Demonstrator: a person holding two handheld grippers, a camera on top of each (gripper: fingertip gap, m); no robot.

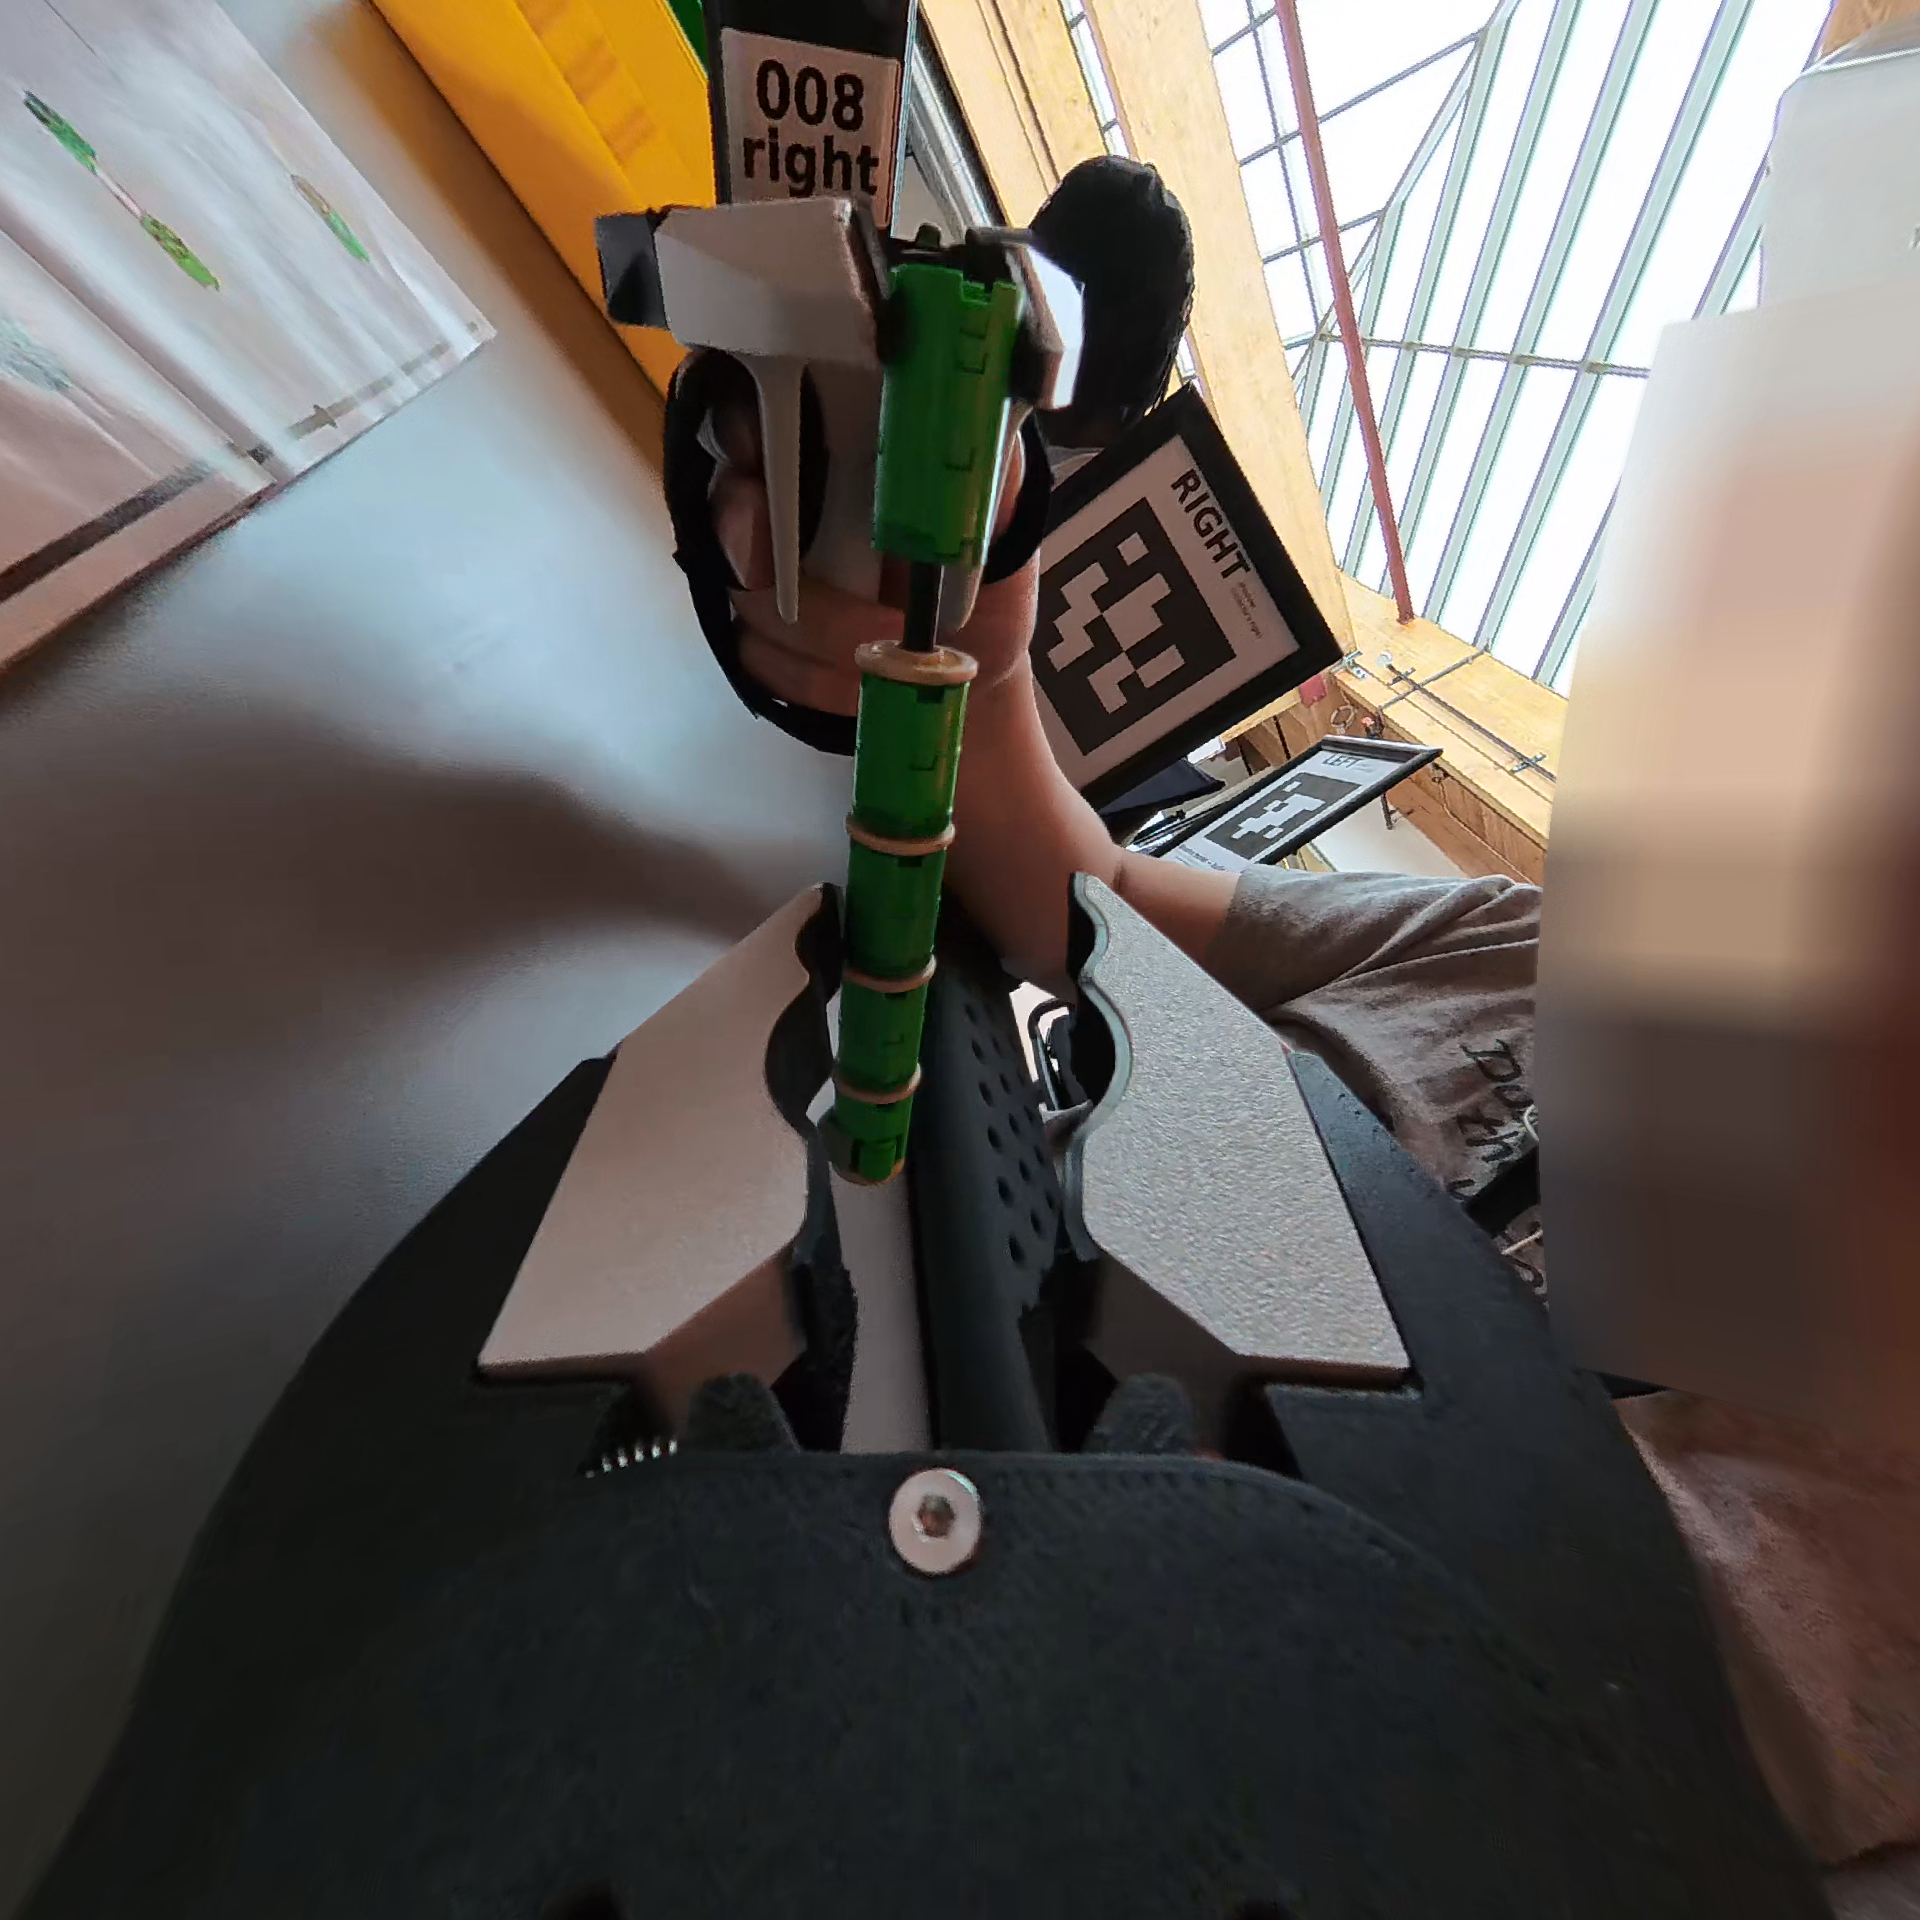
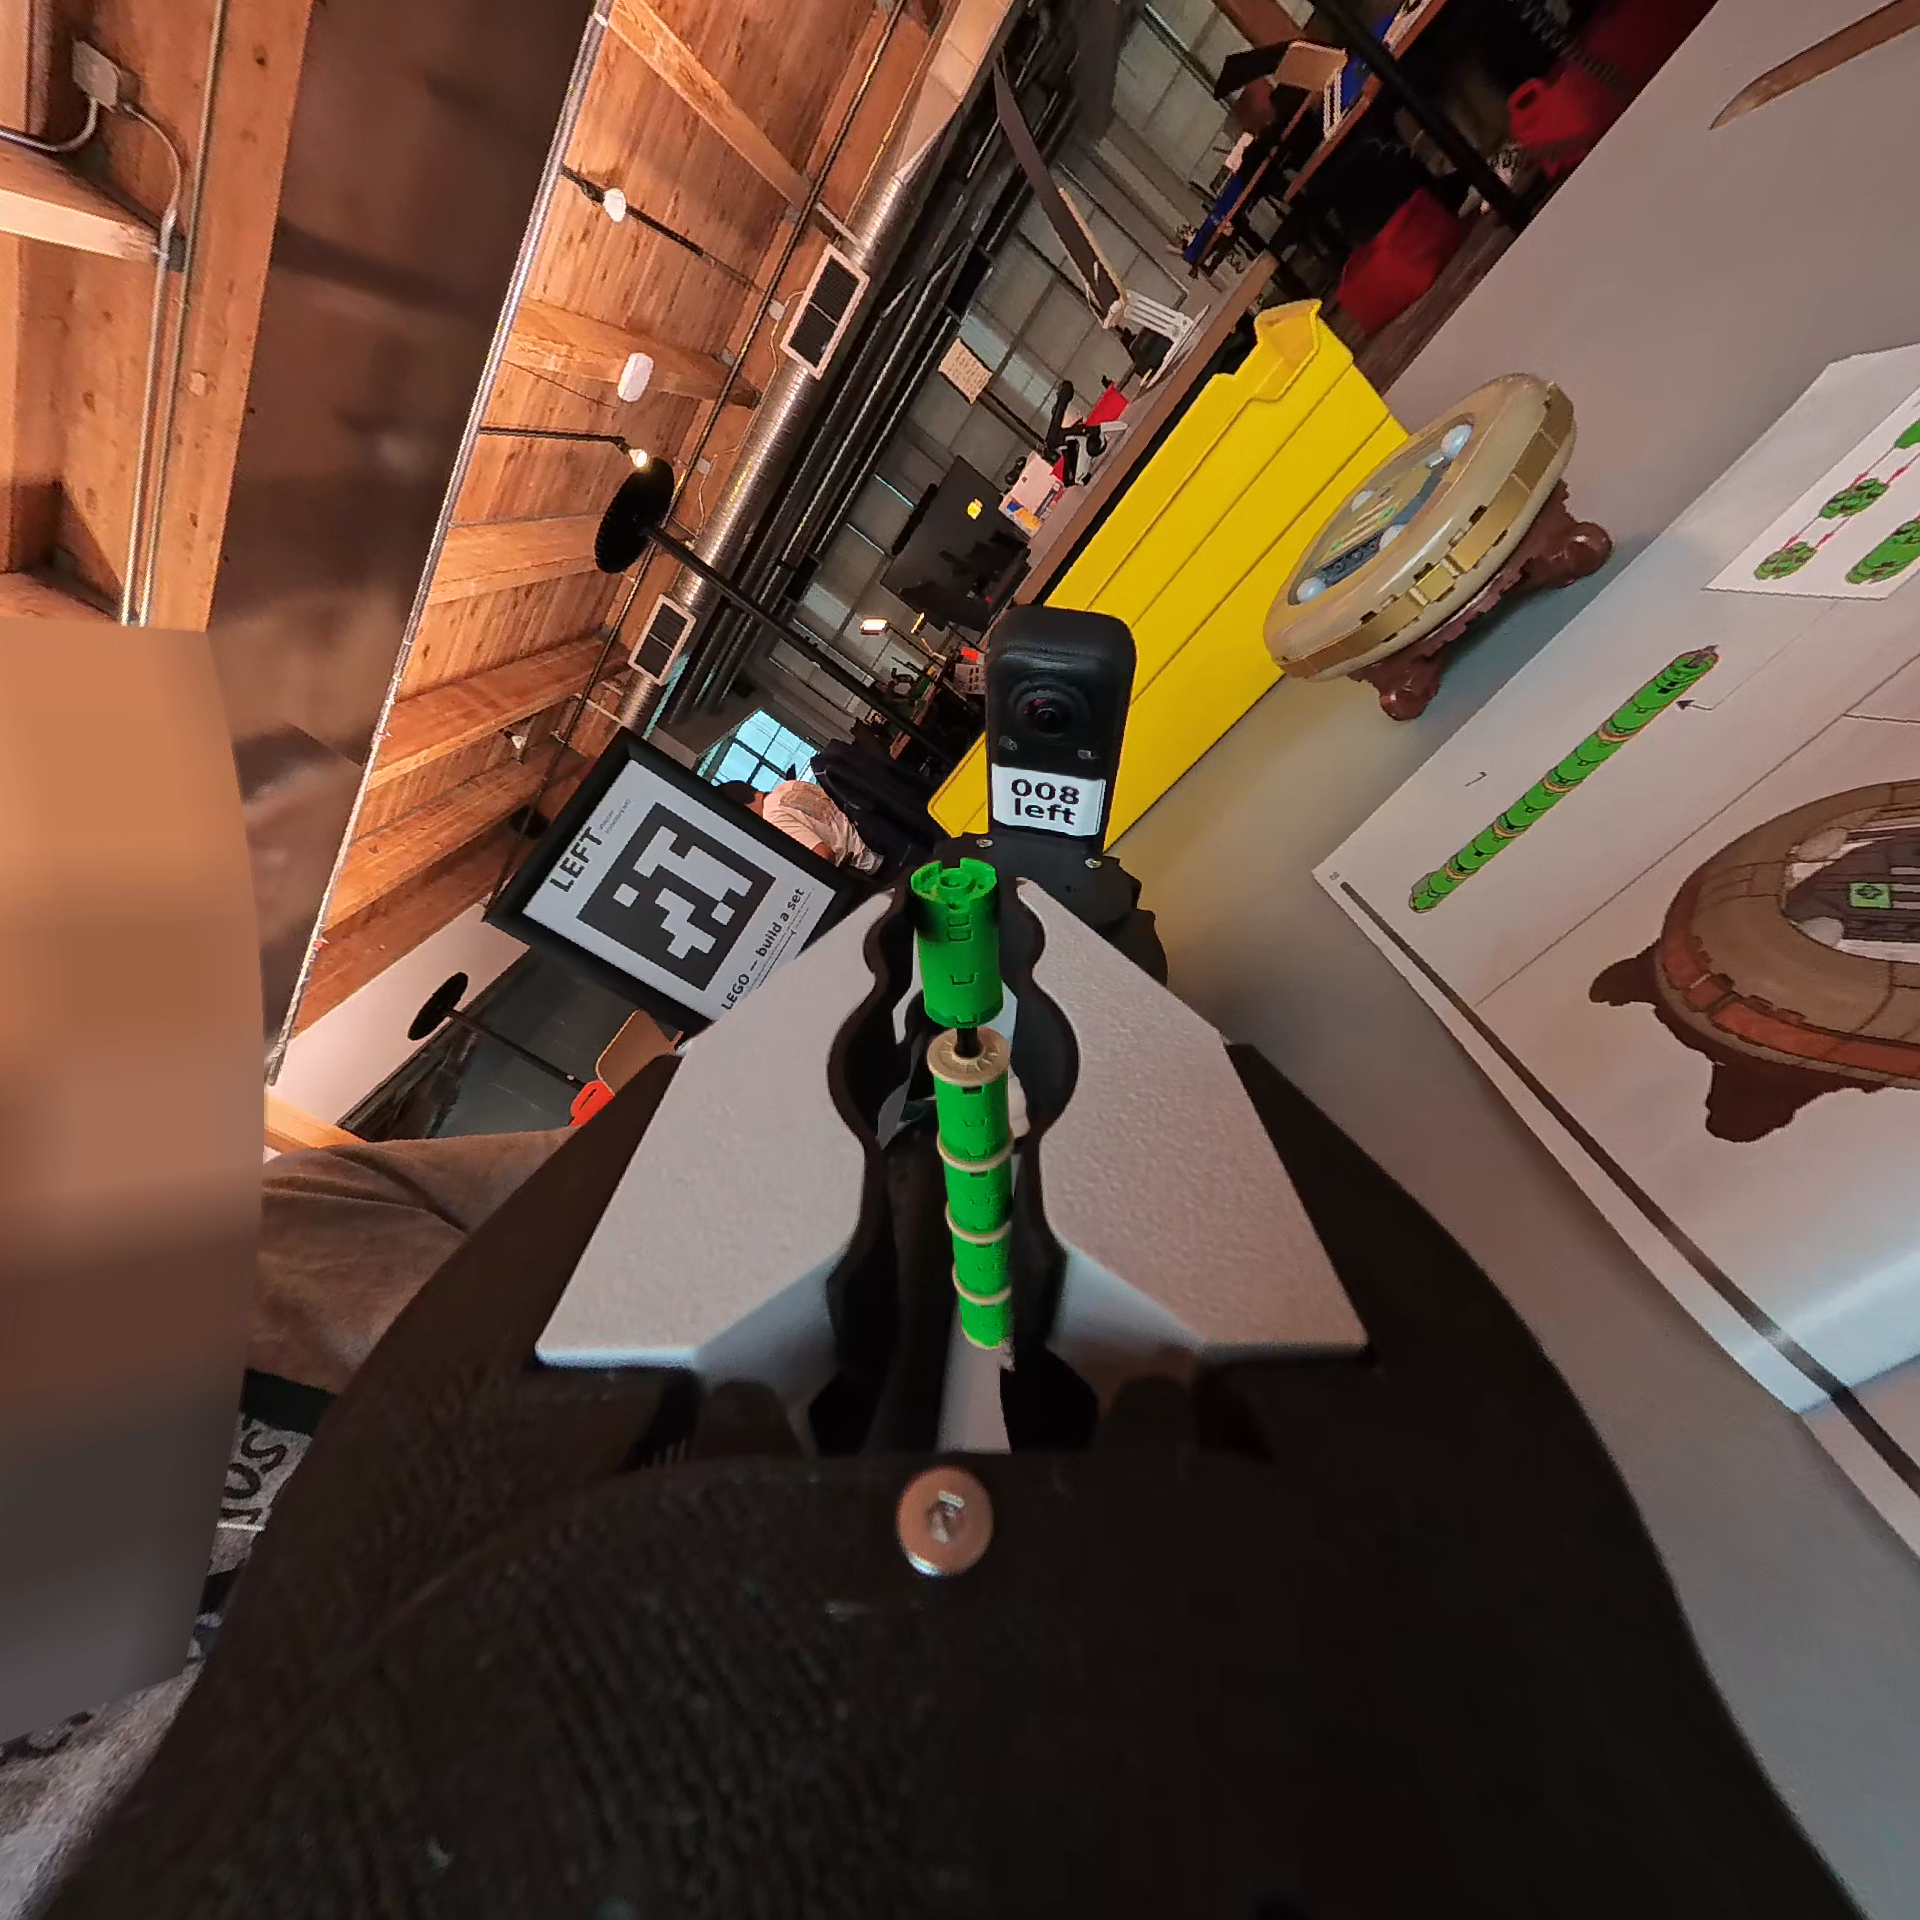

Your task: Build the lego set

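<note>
A green stalk of stacked round Lego pieces with tan rings (image 1: pixel 899 935) sits on a black axle. A separate green top piece (image 2: pixel 956 940) sits higher on the axle, with a short gap of bare axle below it. My right gripper (image 2: pixel 958 899) is shut on this top piece, which also shows in the left wrist view (image 1: pixel 945 416). My left gripper (image 1: pixel 951 904) has its jaws apart, wider than the stalk. The stalk's lower part lies against its left finger (image 1: pixel 644 1143). The other finger (image 1: pixel 1195 1143) stands clear of it. Both grippers are raised off the table and face each other.
The open instruction booklet (image 2: pixel 1662 935) lies on the grey table (image 2: pixel 1299 748). A round tan and gold Lego pot on brown feet (image 2: pixel 1444 540) stands beyond it, next to a yellow bin (image 2: pixel 1195 561). Framed marker boards (image 1: pixel 1174 592) and a person's arm (image 1: pixel 1039 810) are close behind. The gap from one gripper's tips to the other's is roughly 8 centimetres.
</note>
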